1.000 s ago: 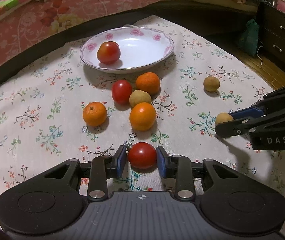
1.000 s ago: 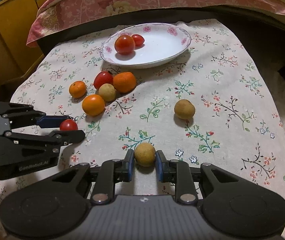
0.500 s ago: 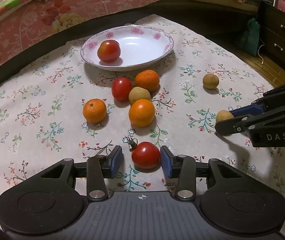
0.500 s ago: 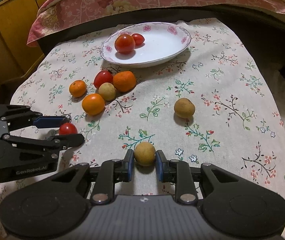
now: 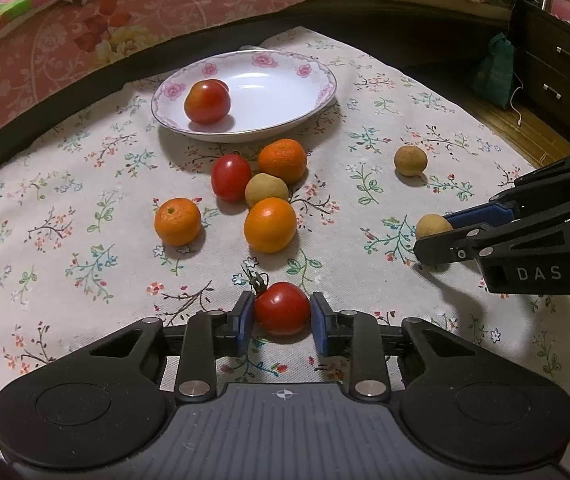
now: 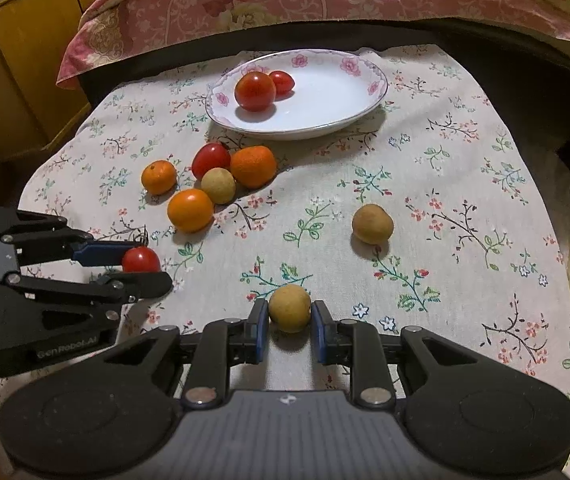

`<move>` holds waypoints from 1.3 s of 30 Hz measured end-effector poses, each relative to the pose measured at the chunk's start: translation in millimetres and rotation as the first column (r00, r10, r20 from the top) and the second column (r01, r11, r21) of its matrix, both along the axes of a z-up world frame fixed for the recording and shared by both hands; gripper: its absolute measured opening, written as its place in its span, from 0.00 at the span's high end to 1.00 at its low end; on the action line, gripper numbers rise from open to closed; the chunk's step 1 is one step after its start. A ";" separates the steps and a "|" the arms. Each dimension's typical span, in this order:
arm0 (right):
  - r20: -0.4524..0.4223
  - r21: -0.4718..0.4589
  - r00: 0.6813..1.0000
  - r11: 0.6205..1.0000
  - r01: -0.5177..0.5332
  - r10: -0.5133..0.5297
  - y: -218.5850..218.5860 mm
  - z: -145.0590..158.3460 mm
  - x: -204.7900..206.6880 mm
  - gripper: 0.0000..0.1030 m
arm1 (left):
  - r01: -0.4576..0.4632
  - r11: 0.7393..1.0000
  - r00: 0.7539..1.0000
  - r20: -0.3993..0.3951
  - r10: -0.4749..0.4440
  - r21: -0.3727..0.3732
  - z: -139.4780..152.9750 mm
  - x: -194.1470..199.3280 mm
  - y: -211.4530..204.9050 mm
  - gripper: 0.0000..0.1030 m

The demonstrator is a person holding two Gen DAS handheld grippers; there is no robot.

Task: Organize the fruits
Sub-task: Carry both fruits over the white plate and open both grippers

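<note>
A red tomato (image 5: 282,309) with a dry stem lies on the flowered cloth between the blue pads of my left gripper (image 5: 281,310). Its jaws are closing and both pads touch the tomato. In the right wrist view that gripper (image 6: 149,264) comes in from the left with the same tomato (image 6: 140,259). My right gripper (image 6: 288,313) is shut on a small tan round fruit (image 6: 289,307) that rests on the cloth. The white flowered plate (image 5: 317,76) at the back holds a large tomato (image 6: 255,91) and a smaller one (image 6: 282,81).
Between the plate and the grippers lies a cluster: three oranges (image 5: 270,225), a tomato (image 5: 230,176) and a tan fruit (image 5: 266,190). Another tan fruit (image 5: 410,160) lies alone to the right. A bed with a pink quilt (image 5: 165,12) borders the far edge, drawers (image 5: 557,76) the right.
The left jaws spread apart from the tomato half a second ago and have closed back onto it; the tomato rolled a little and its stem now shows. The right gripper stayed as it was.
</note>
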State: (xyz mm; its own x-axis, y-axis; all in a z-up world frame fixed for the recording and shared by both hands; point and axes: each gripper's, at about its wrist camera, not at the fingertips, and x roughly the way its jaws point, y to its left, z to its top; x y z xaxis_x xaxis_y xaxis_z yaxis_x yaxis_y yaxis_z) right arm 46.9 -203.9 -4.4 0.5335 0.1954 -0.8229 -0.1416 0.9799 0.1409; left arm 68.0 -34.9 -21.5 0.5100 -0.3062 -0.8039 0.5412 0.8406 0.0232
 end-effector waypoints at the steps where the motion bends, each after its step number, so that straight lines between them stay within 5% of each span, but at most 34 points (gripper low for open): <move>1: 0.002 0.002 1.000 1.000 -0.001 0.001 0.4 0.4 0.1 0.78 | -0.003 1.000 1.000 -0.003 0.003 -0.005 0.4 0.7 0.4 0.64; 39: 0.122 0.058 0.992 0.998 0.025 -0.032 14.9 46.7 24.9 0.77 | -0.049 0.992 0.994 0.089 0.060 -0.115 51.4 27.3 -6.7 0.64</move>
State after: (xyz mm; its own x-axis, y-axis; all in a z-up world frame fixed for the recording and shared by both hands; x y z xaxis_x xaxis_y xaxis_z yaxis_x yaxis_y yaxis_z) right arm 71.8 -189.0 42.4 0.6359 0.2225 -0.7390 -0.1329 0.9748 0.1791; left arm 95.3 -41.6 29.9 0.5986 -0.3616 -0.7148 0.4946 0.8687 -0.0253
